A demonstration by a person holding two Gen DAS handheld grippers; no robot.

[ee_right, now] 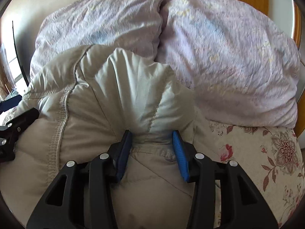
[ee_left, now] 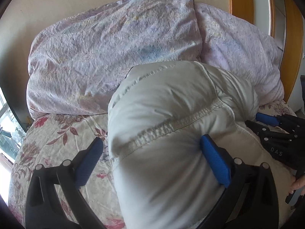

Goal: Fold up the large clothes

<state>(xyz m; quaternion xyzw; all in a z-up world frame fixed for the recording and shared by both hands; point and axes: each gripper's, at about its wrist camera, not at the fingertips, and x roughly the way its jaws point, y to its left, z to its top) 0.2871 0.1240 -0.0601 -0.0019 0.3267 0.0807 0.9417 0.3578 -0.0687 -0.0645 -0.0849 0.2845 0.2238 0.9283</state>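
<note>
A puffy off-white quilted jacket lies bunched on the flowered bedsheet. My left gripper is open wide at the jacket's left end. Its right pad dents the padding, while its left pad stands just off the fabric over the sheet. My right gripper is shut on a thick fold of the jacket, and creases fan out from between its blue pads. In the left wrist view the right gripper shows at the jacket's right side.
A crumpled lilac duvet is heaped against the wall right behind the jacket. A wooden frame stands at the far right. A window is at the left. Bare sheet lies right of the jacket. A hand holds the right gripper.
</note>
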